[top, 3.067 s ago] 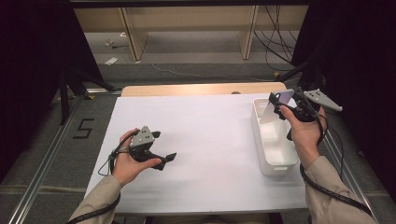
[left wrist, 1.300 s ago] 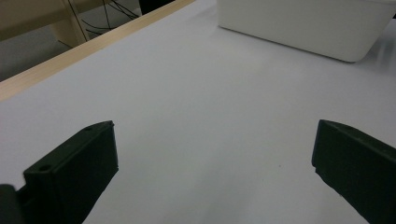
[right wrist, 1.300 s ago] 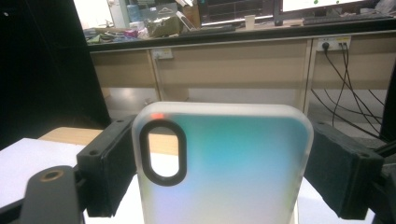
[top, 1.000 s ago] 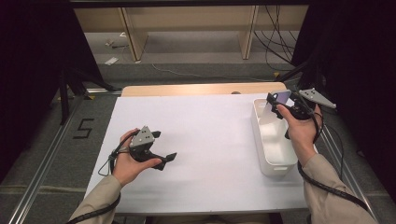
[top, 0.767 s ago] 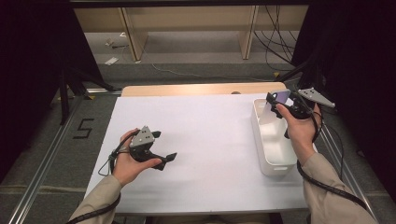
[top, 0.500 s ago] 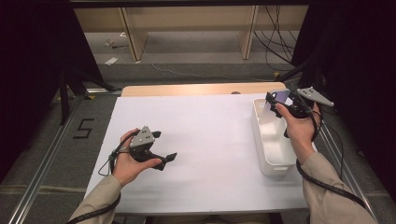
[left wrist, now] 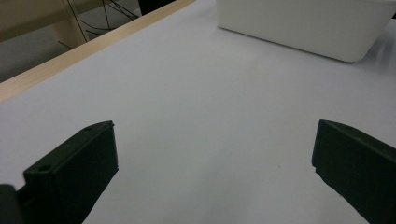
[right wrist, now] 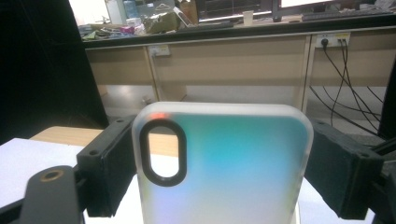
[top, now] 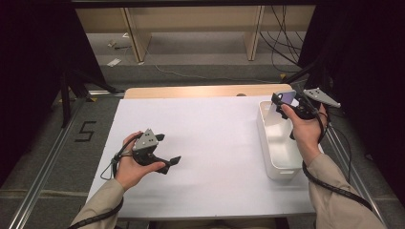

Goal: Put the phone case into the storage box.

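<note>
Your right gripper (top: 285,102) has its fingers (right wrist: 100,163) clamped on the two long edges of a phone case (right wrist: 224,163), one pad on each side. The case stands upright between them, its camera cut-out at the upper left in the right gripper view. In the high view it hangs above the far end of the white bin (top: 279,164), which sits at the right edge of the worktop (top: 215,143).

Risks, in order outward from the grip:

1. Edge-only hold. The pads bear on thin, rounded edges of what looks like a flexible, frosted shell. Squeeze harder and the case may bow and spring out; ease off and it may slide down through the pads.
2. Tilt. Only the upper part of the case sits between the pads, so a quick wrist turn could swing the lower part and twist it loose.
3. Bin wall. The case sits close above the far wall of the bin. A low or slanted descent could catch its bottom edge on the rim and lever it out, or nudge the light bin toward the right edge of the worktop.
4. Cable. The lead trailing by your right forearm could snag the bin's near end.

Your left gripper (top: 162,151) rests on the worktop at near left, fingers (left wrist: 74,172) spread wide with nothing between them, well apart from the bin.
</note>
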